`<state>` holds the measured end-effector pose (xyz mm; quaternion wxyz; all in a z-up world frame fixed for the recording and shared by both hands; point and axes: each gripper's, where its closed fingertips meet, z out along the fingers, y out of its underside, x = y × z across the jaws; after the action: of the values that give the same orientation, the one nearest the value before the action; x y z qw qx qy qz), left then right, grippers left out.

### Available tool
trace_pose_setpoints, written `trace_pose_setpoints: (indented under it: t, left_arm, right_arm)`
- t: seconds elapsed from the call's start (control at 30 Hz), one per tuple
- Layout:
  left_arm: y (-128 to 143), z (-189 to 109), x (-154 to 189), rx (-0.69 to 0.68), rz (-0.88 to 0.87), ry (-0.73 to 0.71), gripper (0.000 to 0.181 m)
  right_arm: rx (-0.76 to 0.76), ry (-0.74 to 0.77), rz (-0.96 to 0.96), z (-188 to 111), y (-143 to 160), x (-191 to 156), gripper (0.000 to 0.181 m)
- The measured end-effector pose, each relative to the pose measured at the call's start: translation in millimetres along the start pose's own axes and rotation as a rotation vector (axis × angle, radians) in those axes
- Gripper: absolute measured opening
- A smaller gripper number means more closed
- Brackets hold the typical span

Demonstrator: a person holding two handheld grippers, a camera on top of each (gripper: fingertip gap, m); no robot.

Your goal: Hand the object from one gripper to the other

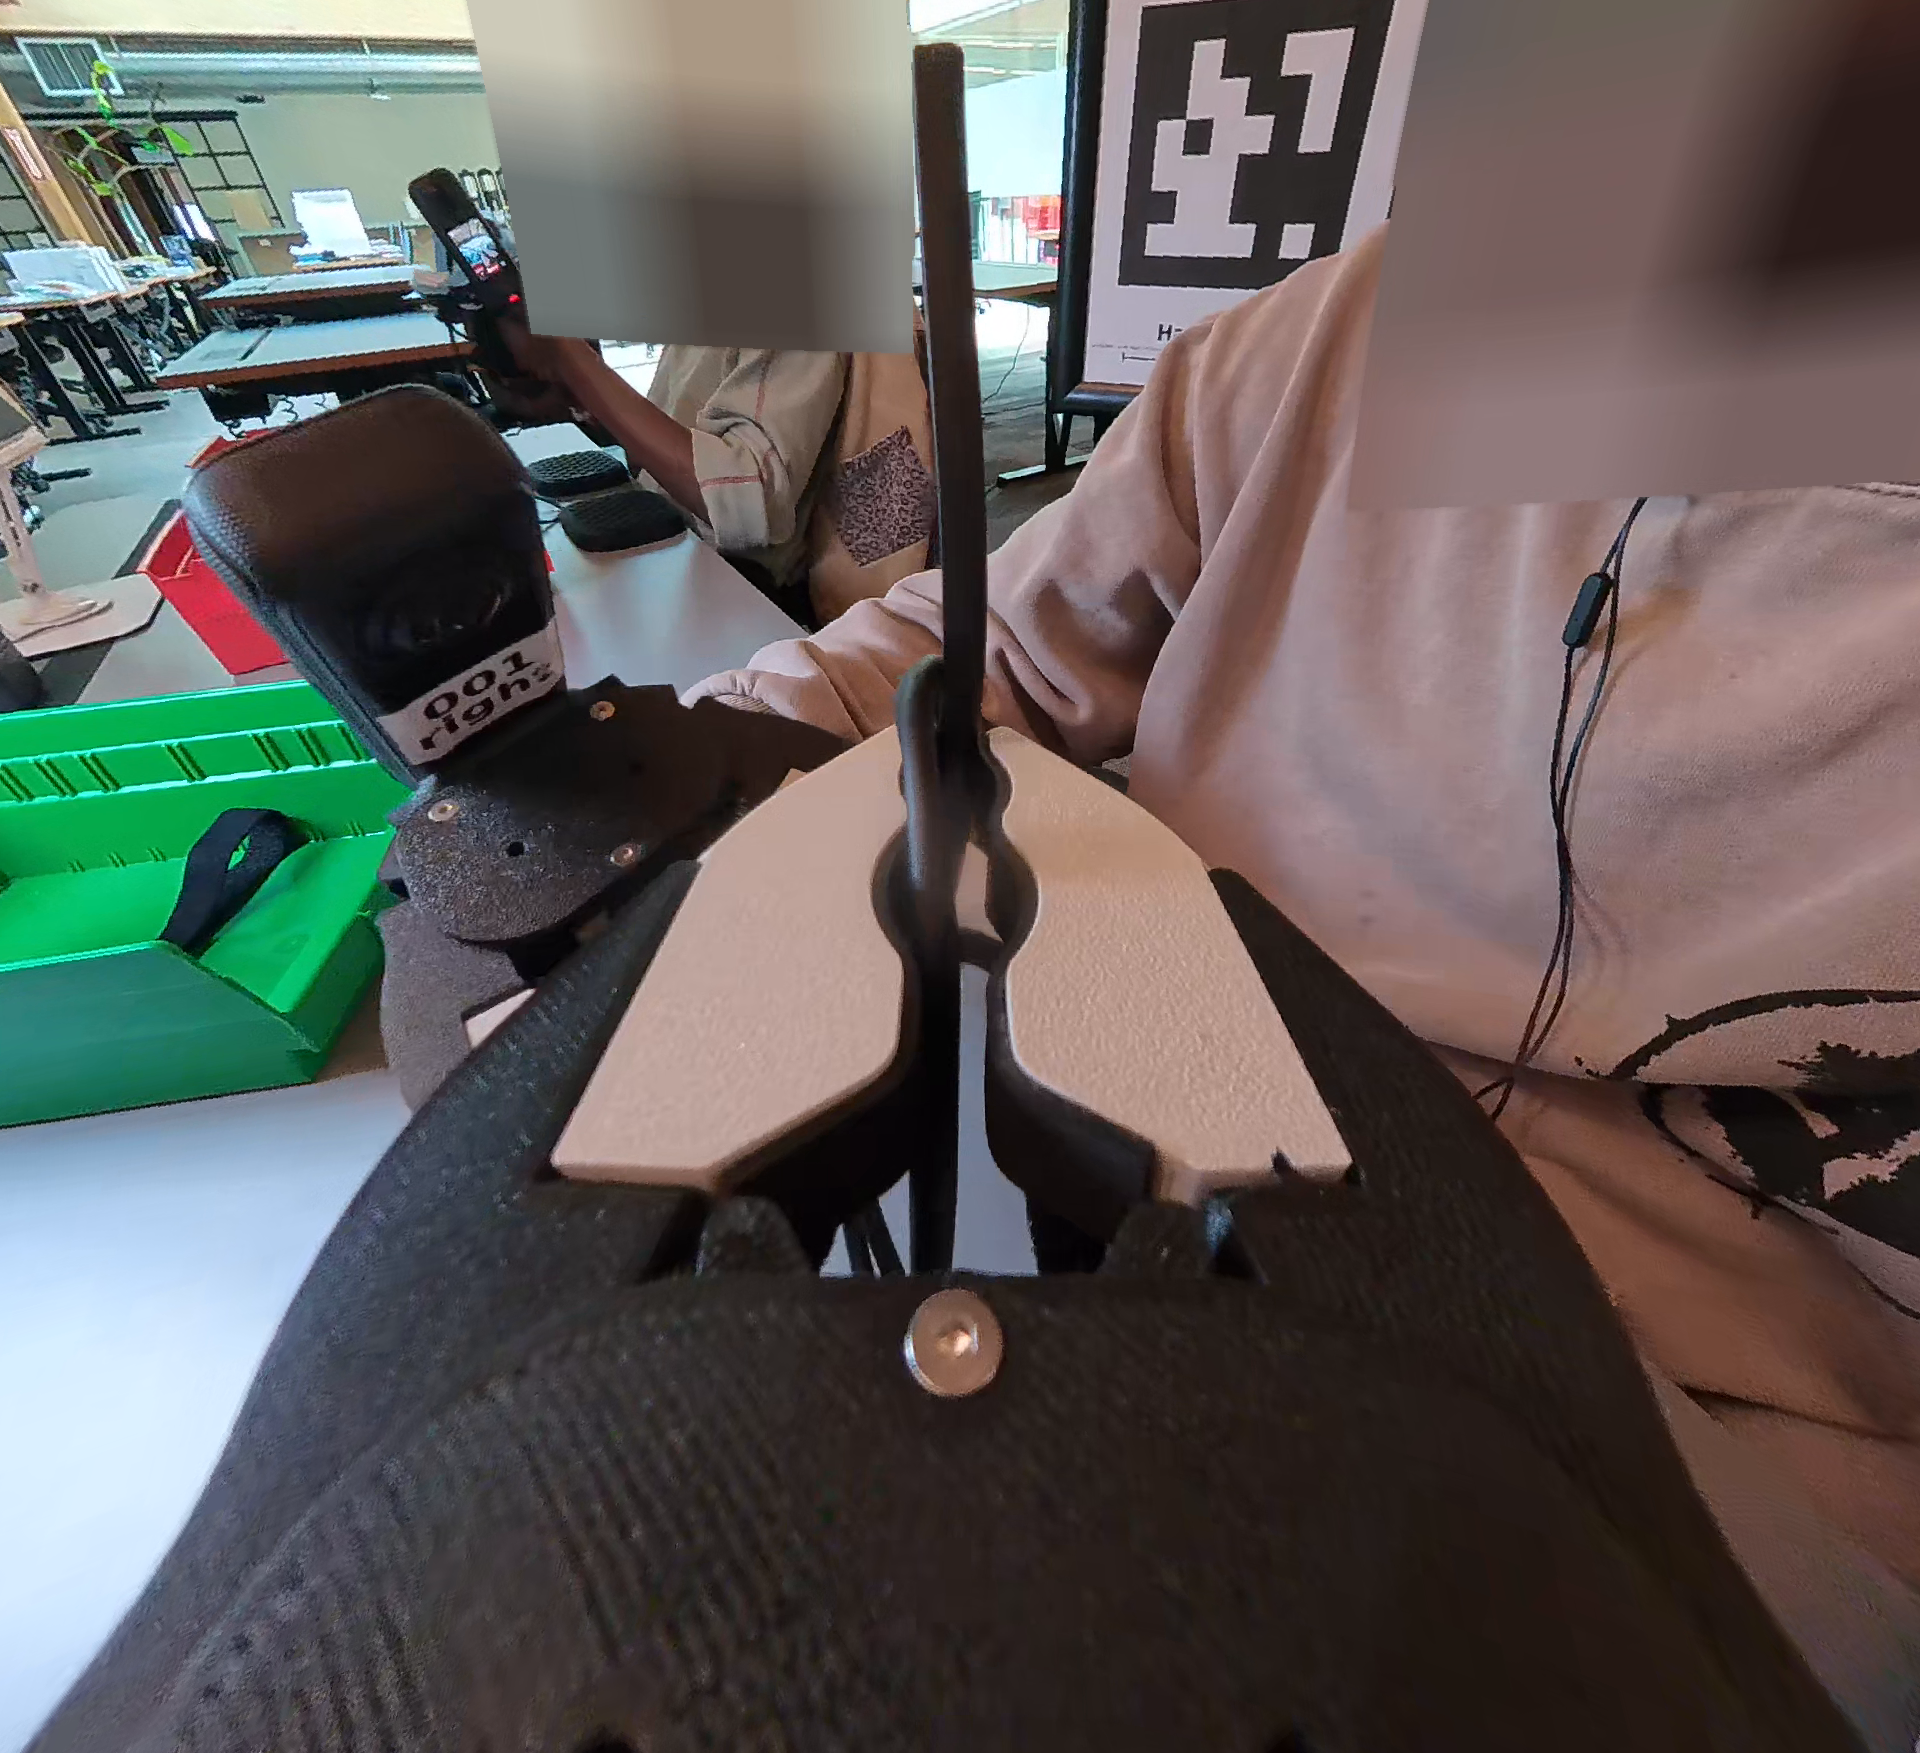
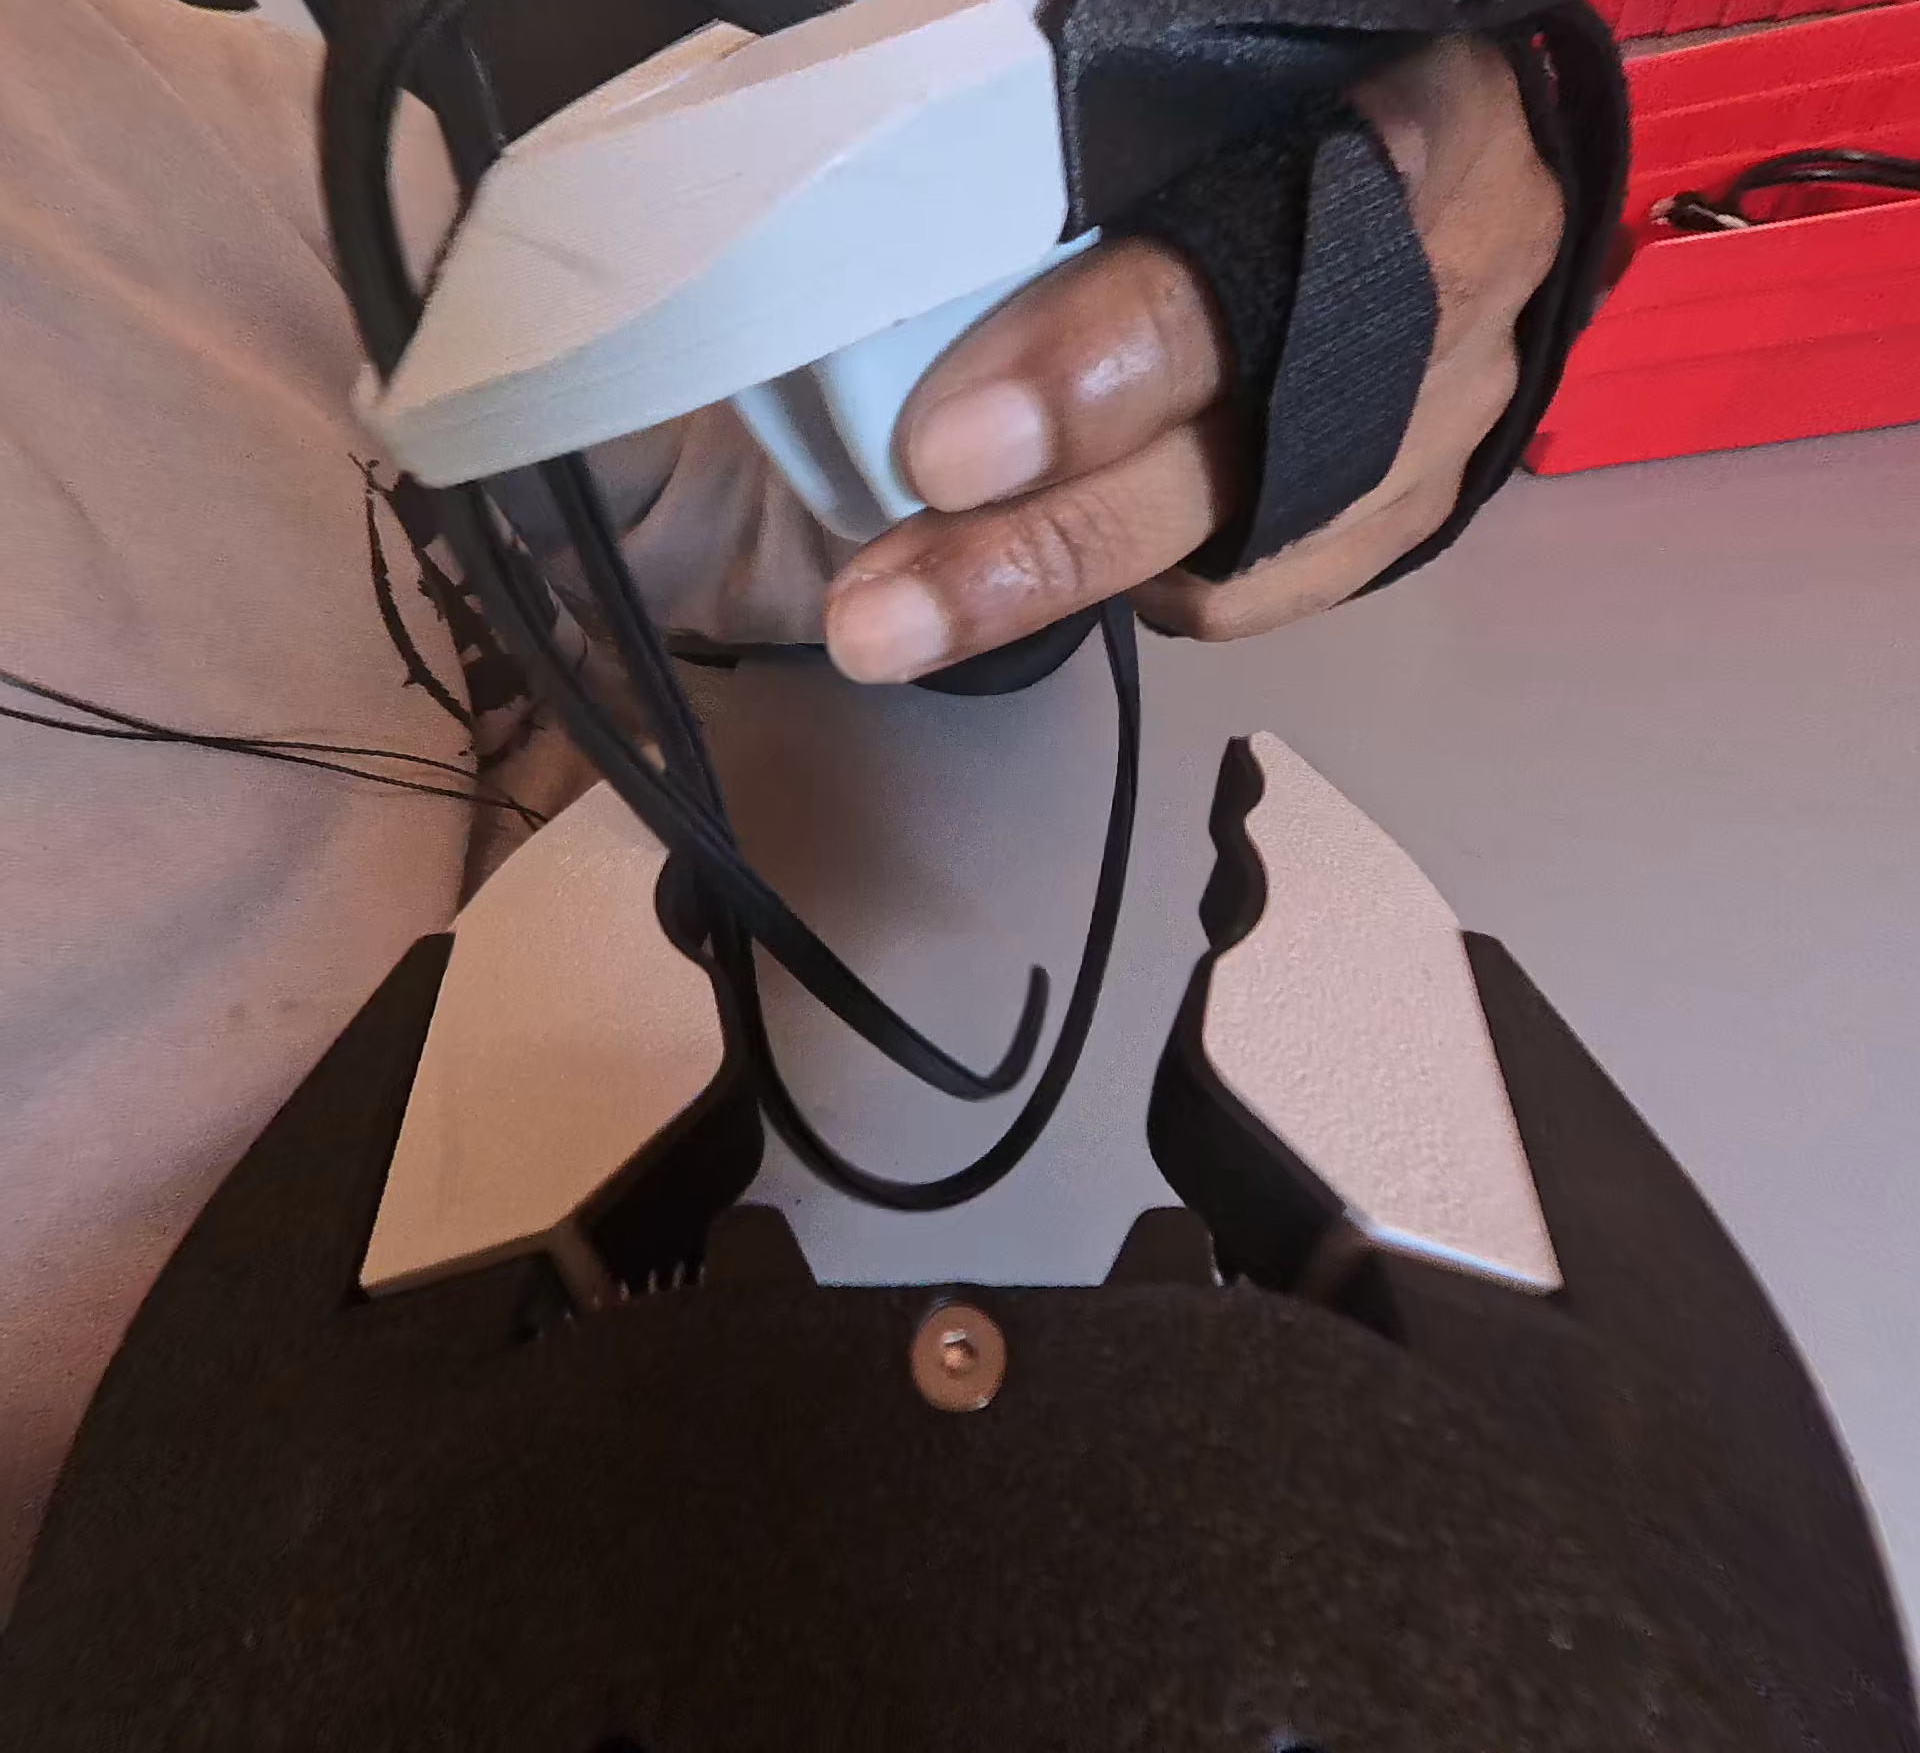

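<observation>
Two grippers meet over a pale grey table [image 2: 1455, 768], close in front of a person in a light sweatshirt [image 1: 1403, 768]. In the left wrist view the left gripper [image 1: 951, 830] has its white fingers [image 1: 769, 955] pressed together on a black cable [image 1: 951, 353]: one stiff end rises straight up past the fingertips, and a small loop of the same cable bulges out just above the pinch point. To the left of it in that view sits the right gripper's camera housing, black with a white sticker, and beyond that a green bin [image 1: 156, 1007] with a black strap lying in one compartment. In the right wrist view the right gripper [image 2: 951, 810] stands spread wide, its white fingers [image 2: 1351, 1007] well apart, and the cable's strands hang down into the gap, curling into a loose loop between them; the strands run against the inner edge of the finger on the left of the picture (real contact or mere overlap, I cannot tell). Above them the left gripper shows from the side, held by a hand [image 2: 1195, 456] with a black strap across it. Red bins [image 2: 1766, 197] stand at the table's far right.
</observation>
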<state>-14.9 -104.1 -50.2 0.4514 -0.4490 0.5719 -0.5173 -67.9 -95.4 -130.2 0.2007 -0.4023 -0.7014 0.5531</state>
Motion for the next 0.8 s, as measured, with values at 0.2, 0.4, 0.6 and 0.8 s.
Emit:
trace_pose_setpoints:
  t: [0.2, 0.4, 0.6, 0.8]
  left_arm:
    - [1.2, 12.6, 5.3, 0.025, -0.026, 0.052, 0.007]
    - [-6.4, 4.0, -4.4, 0.072, -0.012, -0.01, 0.006]
    - [-20.2, -37.5, -31.8, 0.142, 0.02, -0.199, 0.007]
    - [-14.6, -73.3, -48.9, 0.076, -0.005, -0.333, 0.015]
  right_arm:
    - [0.015, -0.071, 0.01, 19.5, 5.0, -9.5, 0.082]
    - [0.127, -0.09, -0.006, 10.6, -8.1, -8.6, 0.004]
    - [0.091, 0.037, -0.038, -13.2, -9.5, 10.1, 0.005]
    - [-0.104, 0.387, -0.145, -49.7, 2.9, 52.1, 0.004]
